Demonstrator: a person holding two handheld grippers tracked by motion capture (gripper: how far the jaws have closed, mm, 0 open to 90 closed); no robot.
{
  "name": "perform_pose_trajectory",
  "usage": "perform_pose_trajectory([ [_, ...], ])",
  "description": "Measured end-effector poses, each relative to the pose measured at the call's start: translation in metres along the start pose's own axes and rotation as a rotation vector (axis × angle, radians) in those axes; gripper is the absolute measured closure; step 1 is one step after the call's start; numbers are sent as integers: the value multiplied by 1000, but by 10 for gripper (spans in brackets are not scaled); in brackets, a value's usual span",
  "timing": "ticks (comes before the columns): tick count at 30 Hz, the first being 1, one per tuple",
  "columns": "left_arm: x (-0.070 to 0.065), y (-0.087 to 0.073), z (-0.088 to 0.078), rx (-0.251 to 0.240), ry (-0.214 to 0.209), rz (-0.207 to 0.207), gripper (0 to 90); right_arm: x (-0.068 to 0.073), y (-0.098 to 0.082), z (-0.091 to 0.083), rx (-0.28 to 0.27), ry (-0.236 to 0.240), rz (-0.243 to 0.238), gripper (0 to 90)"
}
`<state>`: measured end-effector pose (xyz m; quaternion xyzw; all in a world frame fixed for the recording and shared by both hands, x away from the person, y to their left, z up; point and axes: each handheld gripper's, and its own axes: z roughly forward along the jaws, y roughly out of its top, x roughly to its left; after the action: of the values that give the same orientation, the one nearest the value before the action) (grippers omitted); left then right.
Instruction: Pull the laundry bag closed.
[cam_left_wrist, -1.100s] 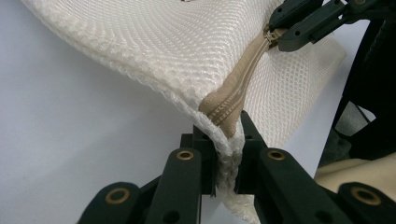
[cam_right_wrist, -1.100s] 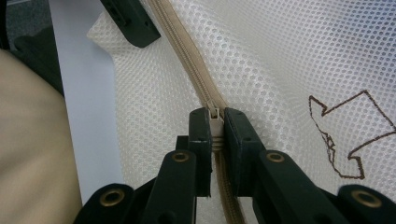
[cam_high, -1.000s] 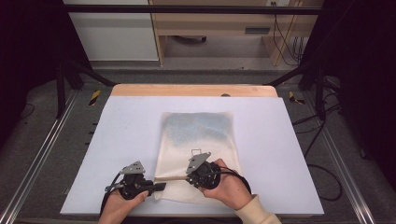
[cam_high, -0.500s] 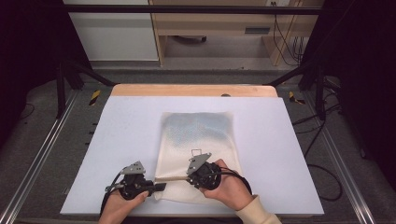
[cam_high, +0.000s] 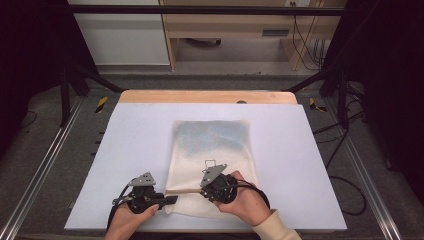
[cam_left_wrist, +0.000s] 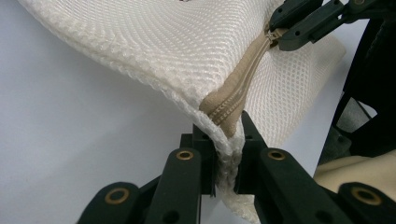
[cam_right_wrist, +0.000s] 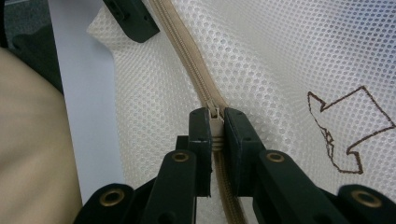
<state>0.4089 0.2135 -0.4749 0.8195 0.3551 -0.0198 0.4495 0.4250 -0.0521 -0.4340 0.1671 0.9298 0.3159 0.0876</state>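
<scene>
A cream mesh bag (cam_high: 210, 145) lies flat on the white table, its tan zipper (cam_high: 184, 190) running along the near edge. My left gripper (cam_high: 170, 199) is shut on the bag's near-left corner (cam_left_wrist: 227, 144), right at the zipper's end (cam_left_wrist: 229, 105). My right gripper (cam_high: 204, 189) is shut on the zipper pull (cam_right_wrist: 215, 126), partway along the zipper track (cam_right_wrist: 187, 60). In the left gripper view the right gripper's jaws pinch the pull (cam_left_wrist: 273, 35) farther off. A brown outlined arrow (cam_right_wrist: 348, 128) is stitched on the mesh beside the zipper.
The white table top (cam_high: 125, 150) has bare room left and right of the bag. A wooden strip (cam_high: 207, 96) edges its far side. Black frame posts (cam_high: 65, 85) stand at the corners, with cables (cam_high: 345, 185) on the floor to the right.
The right gripper has crept slightly to the right along the zipper with the pull in it. The left gripper has stayed put on the corner.
</scene>
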Motion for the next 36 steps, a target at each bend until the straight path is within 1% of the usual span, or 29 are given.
perform_pose_trajectory([
  [9, -1, 0, 1, 7, 5, 10, 821, 1, -1, 0, 5, -4, -1, 822],
  [11, -1, 0, 1, 7, 4, 13, 821, 1, -1, 0, -1, -3, 6, 821],
  [14, -1, 0, 1, 7, 1, 7, 821, 0, -2, -1, 5, -4, 1, 821],
  [18, 0, 1, 0, 4, 4, 7, 821, -1, -4, -2, -2, -8, 19, 822],
  [21, -1, 1, 1, 6, 7, 15, 821, -2, -7, -3, 4, -10, 15, 821],
  [27, -2, 0, 1, 6, 9, 12, 821, -2, -8, -4, -2, -3, 11, 821],
  [29, -2, 0, 1, 8, 11, 12, 821, -2, -9, -5, 4, -10, 11, 821],
  [30, -2, 0, 1, 7, 12, 14, 821, -2, -10, -5, 3, -14, 19, 821],
  [31, -2, 0, 0, 5, 8, 12, 821, -2, -11, -6, 5, -12, 13, 822],
  [32, -2, 1, 0, 4, 7, 14, 821, -2, -11, -7, -3, -13, 17, 821],
  [34, -1, 1, 0, 5, 5, 14, 821, -2, -12, -9, 0, -19, 18, 821],
  [36, -1, 1, 1, 7, 5, 10, 821, -3, -13, -10, -7, -15, 21, 822],
])
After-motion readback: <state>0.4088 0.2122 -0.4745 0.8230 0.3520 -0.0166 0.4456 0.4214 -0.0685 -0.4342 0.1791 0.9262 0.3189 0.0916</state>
